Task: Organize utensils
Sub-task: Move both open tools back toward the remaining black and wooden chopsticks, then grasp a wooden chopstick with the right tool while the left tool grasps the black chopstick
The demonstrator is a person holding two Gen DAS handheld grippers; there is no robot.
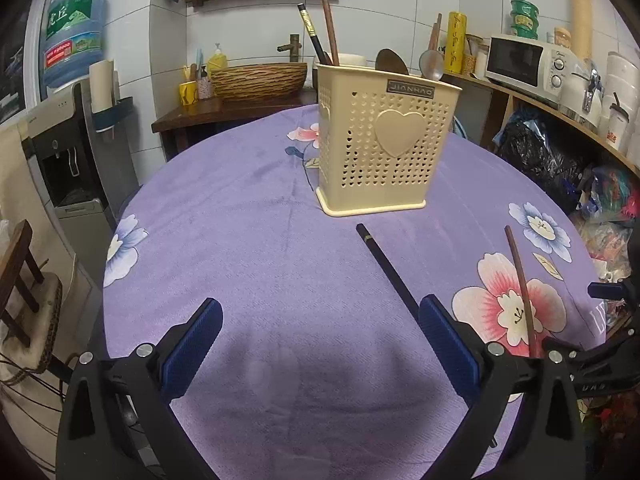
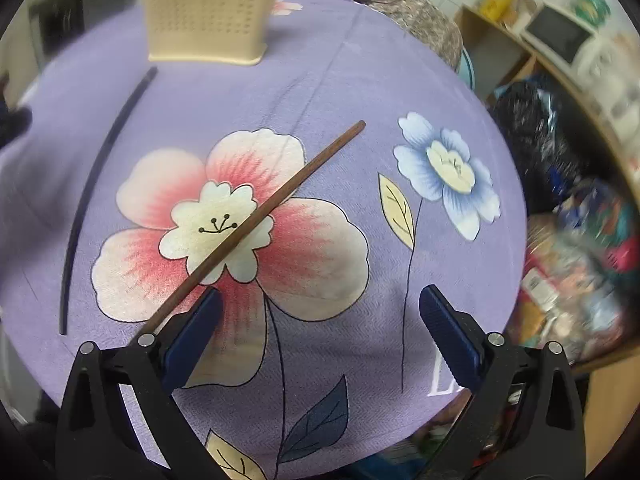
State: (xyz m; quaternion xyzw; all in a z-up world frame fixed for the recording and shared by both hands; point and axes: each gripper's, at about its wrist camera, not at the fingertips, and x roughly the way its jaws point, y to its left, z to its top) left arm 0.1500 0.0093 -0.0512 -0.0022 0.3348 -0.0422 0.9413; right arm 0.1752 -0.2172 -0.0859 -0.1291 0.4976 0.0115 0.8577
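Both fingers pairs spread, empty; brown chopstick [image 2: 256, 216] passes under right gripper's [image 2: 320, 312] left finger.

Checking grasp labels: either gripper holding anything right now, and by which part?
Nothing held. Left gripper and right gripper are both open; the black chopstick and brown chopstick lie on the tablecloth.

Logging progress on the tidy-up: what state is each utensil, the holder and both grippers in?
Black chopstick: flat on cloth, loose.
Brown chopstick: flat on cloth, loose.
Holder: upright, partly filled.
Left gripper: open, empty.
Right gripper: open, empty.
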